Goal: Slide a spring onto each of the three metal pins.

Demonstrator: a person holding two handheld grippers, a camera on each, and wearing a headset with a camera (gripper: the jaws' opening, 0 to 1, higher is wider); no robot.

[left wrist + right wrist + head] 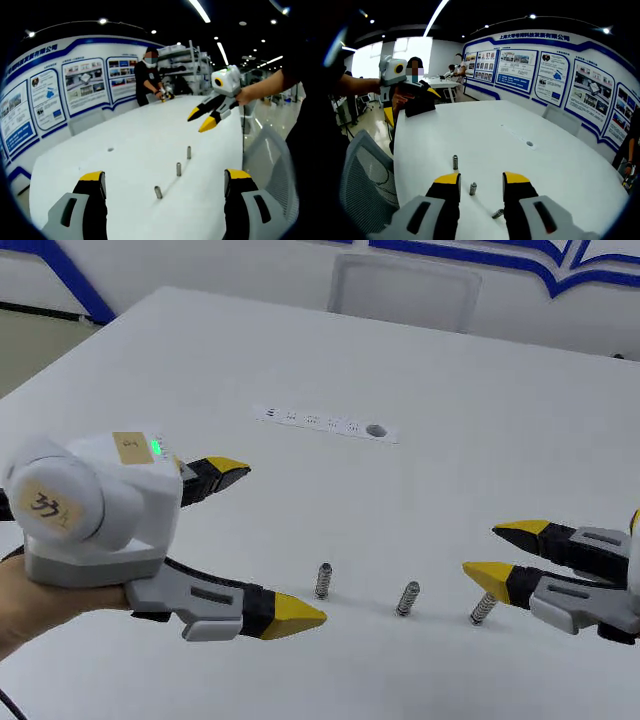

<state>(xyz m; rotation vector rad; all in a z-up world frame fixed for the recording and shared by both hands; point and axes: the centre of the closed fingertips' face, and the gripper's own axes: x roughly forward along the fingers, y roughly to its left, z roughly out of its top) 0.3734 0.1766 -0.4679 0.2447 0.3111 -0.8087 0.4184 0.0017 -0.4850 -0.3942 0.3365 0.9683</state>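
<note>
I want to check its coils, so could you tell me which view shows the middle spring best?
The head view: the middle spring stands unobstructed there, large enough for its coils to show. The left gripper view shows the same spring as a small plain post. The right gripper view shows it small too, with its coils hard to make out.

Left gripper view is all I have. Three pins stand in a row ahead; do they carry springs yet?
Observer: Yes. The head view shows coils on all three: the near spring by the left gripper, the middle spring and the far spring.
Operator: Are they standing straight?
Observer: The far spring clearly leans. The right gripper view shows it tilted, low between the open jaws of the right gripper.
</note>
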